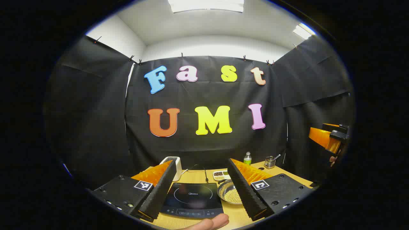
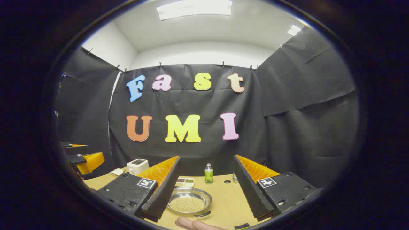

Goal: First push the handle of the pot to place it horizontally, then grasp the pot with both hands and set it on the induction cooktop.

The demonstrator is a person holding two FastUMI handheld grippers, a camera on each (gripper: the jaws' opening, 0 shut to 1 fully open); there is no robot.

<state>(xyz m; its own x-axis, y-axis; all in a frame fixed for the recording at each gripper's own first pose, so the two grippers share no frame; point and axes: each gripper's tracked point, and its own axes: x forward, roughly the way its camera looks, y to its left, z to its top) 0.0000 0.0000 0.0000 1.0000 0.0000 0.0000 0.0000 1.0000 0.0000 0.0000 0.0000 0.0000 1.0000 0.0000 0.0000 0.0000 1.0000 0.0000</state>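
Nothing of the task looks done yet, judging from how things lie. The pot (image 2: pixel 189 202), a shallow steel pan filled with small pale beads, sits on the wooden bench (image 2: pixel 223 195) and not on the induction cooktop (image 1: pixel 191 199). In the left gripper view the pot lies just beside the cooktop, at its 3 o'clock edge, partly hidden behind one finger of the tongs. In the right gripper view a short dark handle shows at the pot's rim at about 5 o'clock, pointing toward the camera, so I judge it not yet swung level; the view is too small to be sure of its angle.

The left tongs (image 1: pixel 200 188) are held wide apart above the cooktop, clamped on nothing. The right tongs (image 2: pixel 204 188) are likewise spread wide, empty, with the pot framed between their fingers but well below and untouched. A fingertip of the person's hand shows at 6 o'clock in each view.

Further back on the bench stand a white toaster (image 2: pixel 137 165) at about 10 o'clock from the pot, a small green bottle (image 2: pixel 208 174) at 12 o'clock, and a little tray of seeds (image 2: pixel 184 182) between them.

All is still to do: push the handle level, grasp the pot with both tongs, lift it and set it on the cooktop's ring.
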